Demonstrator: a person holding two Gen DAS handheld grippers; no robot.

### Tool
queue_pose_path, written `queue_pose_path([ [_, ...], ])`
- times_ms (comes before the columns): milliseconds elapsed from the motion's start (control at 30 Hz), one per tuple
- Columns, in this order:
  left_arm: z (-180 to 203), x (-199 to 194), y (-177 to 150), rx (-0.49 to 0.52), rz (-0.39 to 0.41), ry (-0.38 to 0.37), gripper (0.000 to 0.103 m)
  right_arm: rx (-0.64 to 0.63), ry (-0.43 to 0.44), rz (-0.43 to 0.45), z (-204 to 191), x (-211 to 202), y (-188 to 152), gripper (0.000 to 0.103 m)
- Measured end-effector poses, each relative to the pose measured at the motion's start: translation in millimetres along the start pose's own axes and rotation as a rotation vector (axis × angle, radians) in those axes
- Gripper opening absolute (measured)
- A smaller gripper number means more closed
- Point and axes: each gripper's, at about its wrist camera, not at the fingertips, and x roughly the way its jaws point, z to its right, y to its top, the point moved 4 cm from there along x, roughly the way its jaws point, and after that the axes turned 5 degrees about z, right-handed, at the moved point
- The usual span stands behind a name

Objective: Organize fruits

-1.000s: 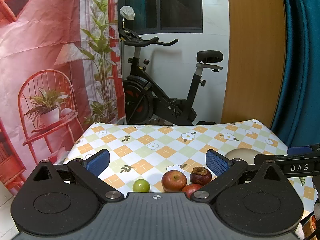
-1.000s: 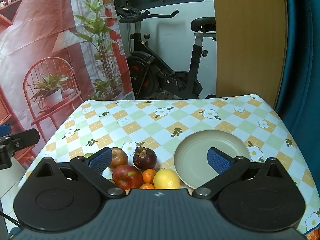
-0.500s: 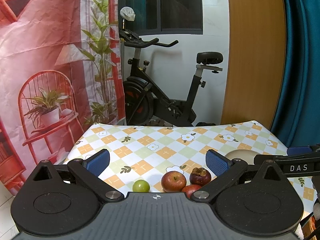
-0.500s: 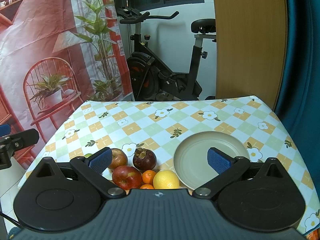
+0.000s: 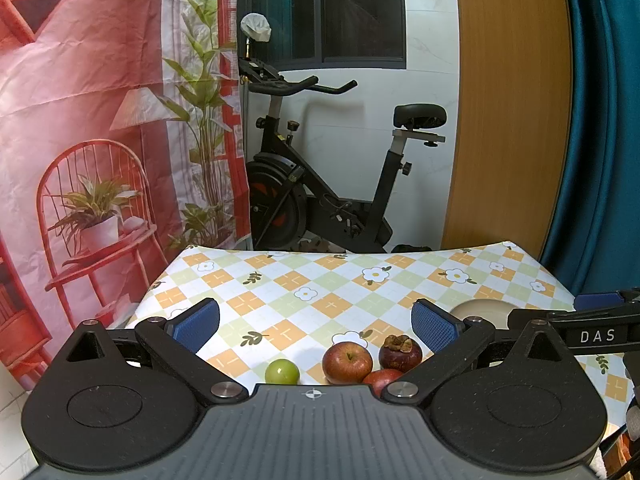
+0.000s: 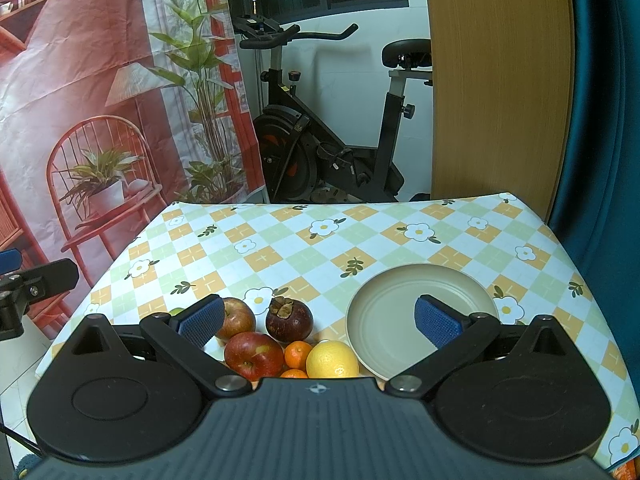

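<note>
Fruit lies clustered at the near edge of the checked tablecloth (image 6: 360, 232). In the right wrist view I see two red apples (image 6: 253, 354) (image 6: 237, 317), a dark mangosteen (image 6: 289, 319), two small tangerines (image 6: 297, 352), a yellow lemon (image 6: 332, 360) and an empty beige plate (image 6: 400, 320) to their right. My right gripper (image 6: 318, 320) is open and empty above them. In the left wrist view a green fruit (image 5: 282, 371), an apple (image 5: 347, 362) and the mangosteen (image 5: 400, 353) show. My left gripper (image 5: 316, 324) is open and empty.
An exercise bike (image 6: 328, 132) stands behind the table's far edge. A red printed backdrop (image 6: 80, 120) hangs at the left, a wooden panel (image 6: 496, 80) and a blue curtain (image 6: 600, 100) at the right. The right gripper's side shows in the left wrist view (image 5: 592, 332).
Both grippers have tilted up or drawn back slightly, so the fruit sits a little lower in each view. Nothing was taken hold of.
</note>
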Motion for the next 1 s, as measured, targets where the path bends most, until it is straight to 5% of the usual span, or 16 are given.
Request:
queue_pose_path([
  [1000,-1.8,-1.8,-0.2,-0.009,-0.006,0.004,0.103,-0.008,-0.006,0.005,-3.2,-2.7,4.4,0.103],
])
